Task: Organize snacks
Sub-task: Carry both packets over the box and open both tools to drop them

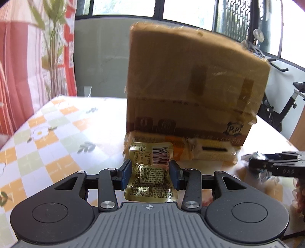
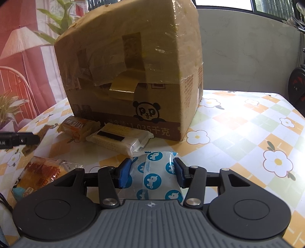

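Gold sachet (image 1: 150, 175) sits pinched in the left jaws, part-open; right jaws clamp a blue-and-white packet (image 2: 155, 177).

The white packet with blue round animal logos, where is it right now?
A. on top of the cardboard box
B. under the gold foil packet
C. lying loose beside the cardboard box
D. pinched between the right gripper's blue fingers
D: the white packet with blue round logos sits between the right gripper's blue fingers, both pressing its sides.

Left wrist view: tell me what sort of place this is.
Probably a room in a home: a table with a flowered checked tablecloth, an exercise bike by the windows, and a printed curtain.
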Action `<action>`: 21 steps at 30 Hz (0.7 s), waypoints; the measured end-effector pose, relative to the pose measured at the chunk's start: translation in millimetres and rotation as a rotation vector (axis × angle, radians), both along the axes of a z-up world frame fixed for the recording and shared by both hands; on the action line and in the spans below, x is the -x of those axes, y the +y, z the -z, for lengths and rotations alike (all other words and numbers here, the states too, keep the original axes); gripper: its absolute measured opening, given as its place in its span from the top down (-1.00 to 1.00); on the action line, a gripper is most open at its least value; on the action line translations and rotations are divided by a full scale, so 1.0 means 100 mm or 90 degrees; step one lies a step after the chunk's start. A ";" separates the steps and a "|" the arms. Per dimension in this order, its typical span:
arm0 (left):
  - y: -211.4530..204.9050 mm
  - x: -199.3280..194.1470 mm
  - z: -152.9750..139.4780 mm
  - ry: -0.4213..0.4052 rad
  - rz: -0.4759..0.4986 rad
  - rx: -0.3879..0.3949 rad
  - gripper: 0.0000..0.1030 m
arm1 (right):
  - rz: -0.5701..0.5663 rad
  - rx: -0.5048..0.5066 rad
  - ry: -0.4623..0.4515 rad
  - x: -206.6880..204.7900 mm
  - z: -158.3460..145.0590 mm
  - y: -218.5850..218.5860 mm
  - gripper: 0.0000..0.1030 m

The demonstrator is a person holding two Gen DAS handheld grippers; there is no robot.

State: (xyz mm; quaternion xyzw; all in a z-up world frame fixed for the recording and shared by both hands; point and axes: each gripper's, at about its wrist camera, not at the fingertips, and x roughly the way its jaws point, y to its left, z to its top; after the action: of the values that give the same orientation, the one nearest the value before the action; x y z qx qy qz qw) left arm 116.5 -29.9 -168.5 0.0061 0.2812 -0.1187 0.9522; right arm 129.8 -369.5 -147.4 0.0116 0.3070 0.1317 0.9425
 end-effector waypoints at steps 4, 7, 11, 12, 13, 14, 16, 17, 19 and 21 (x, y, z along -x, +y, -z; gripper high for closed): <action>-0.05 0.01 -0.21 -0.030 0.020 0.007 0.14 | -0.009 -0.016 -0.011 0.07 -0.09 -0.01 0.04; -0.10 -0.02 -0.40 -0.055 0.039 0.009 0.14 | -0.018 -0.028 -0.038 0.14 -0.26 -0.02 0.04; -0.23 -0.09 -0.74 -0.104 0.073 0.012 0.14 | -0.034 -0.052 -0.099 0.15 -0.66 -0.05 0.04; -0.28 -0.12 -0.85 -0.119 0.083 0.015 0.14 | -0.039 -0.053 -0.124 0.15 -0.79 -0.05 0.04; -0.32 -0.15 -0.94 -0.134 0.092 0.019 0.14 | -0.045 -0.053 -0.148 0.13 -0.92 -0.05 0.04; -0.36 -0.19 -1.05 -0.145 0.099 0.029 0.13 | -0.053 -0.051 -0.170 0.12 -1.06 -0.05 0.04; -0.46 -0.29 -1.23 -0.154 0.108 0.065 0.13 | -0.074 -0.038 -0.213 0.05 -1.29 -0.03 0.04; -0.51 -0.35 -1.32 -0.160 0.116 0.079 0.13 | -0.081 -0.031 -0.231 0.02 -1.39 -0.03 0.04; -0.65 -0.47 -1.46 -0.176 0.129 0.086 0.13 | -0.088 -0.027 -0.257 -0.10 -1.54 -0.02 0.04; -0.79 -0.61 -1.57 -0.184 0.138 0.084 0.12 | -0.084 -0.021 -0.272 -0.27 -1.63 0.00 0.04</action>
State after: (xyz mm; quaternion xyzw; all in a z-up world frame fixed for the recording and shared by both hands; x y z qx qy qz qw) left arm 177.6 -109.0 -11.0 -0.0091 0.1305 -0.2367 0.9627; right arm 156.7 -369.2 15.8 -0.0214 0.0983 0.1973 0.9752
